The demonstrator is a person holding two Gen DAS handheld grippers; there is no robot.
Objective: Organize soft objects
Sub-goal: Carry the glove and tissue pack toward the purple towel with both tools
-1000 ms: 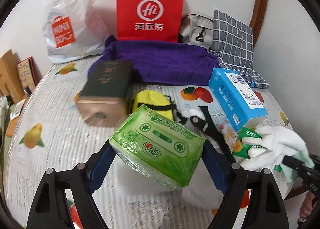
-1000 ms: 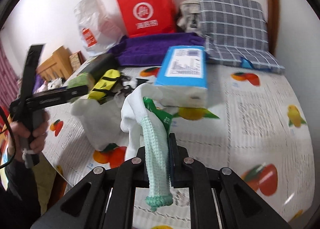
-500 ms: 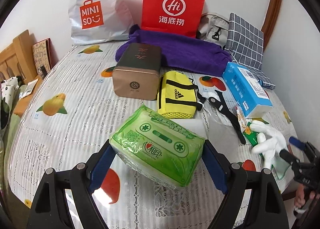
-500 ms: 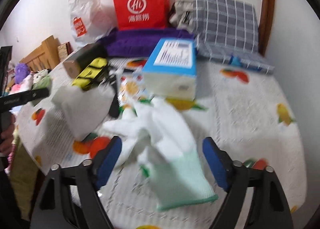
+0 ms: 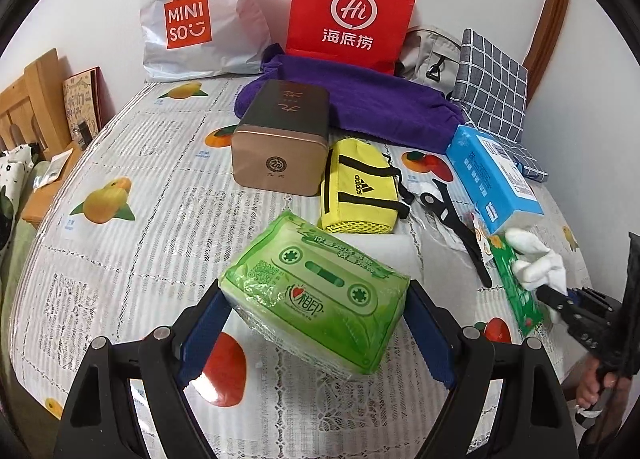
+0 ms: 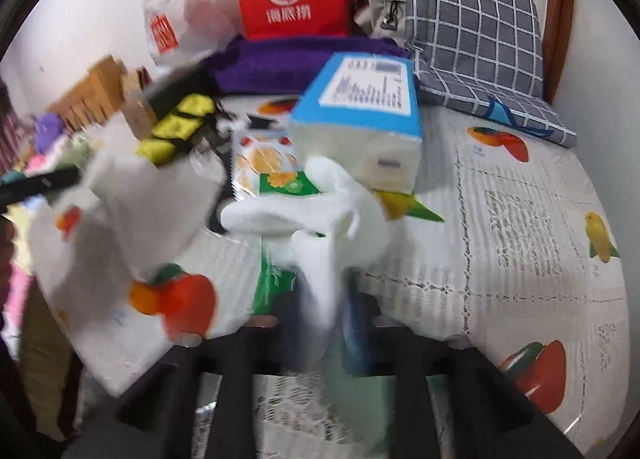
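My left gripper [image 5: 314, 323] is shut on a green tissue pack [image 5: 316, 297] and holds it above the fruit-print table cloth [image 5: 132, 243]. In the blurred right wrist view my right gripper [image 6: 320, 307] is shut on a white glove [image 6: 316, 215] with a pale green cuff; the glove also shows in the left wrist view [image 5: 536, 263] at the right edge. Under the glove lies a green packet [image 6: 286, 183]. A blue tissue box [image 5: 492, 179], a yellow Adidas pouch [image 5: 360, 191] and a purple towel [image 5: 360, 107] lie further back.
A brown tin [image 5: 282, 139] stands beside the pouch. A red paper bag [image 5: 352, 7], a white Miniso bag [image 5: 196, 15] and a grey checked cushion [image 5: 494, 87] line the wall. A black strap [image 5: 456, 219] lies by the blue box. Wooden furniture [image 5: 28, 107] stands left.
My right gripper, open half a second ago, has shut on the white glove again. My left gripper has pulled back further with the tissue pack in it.
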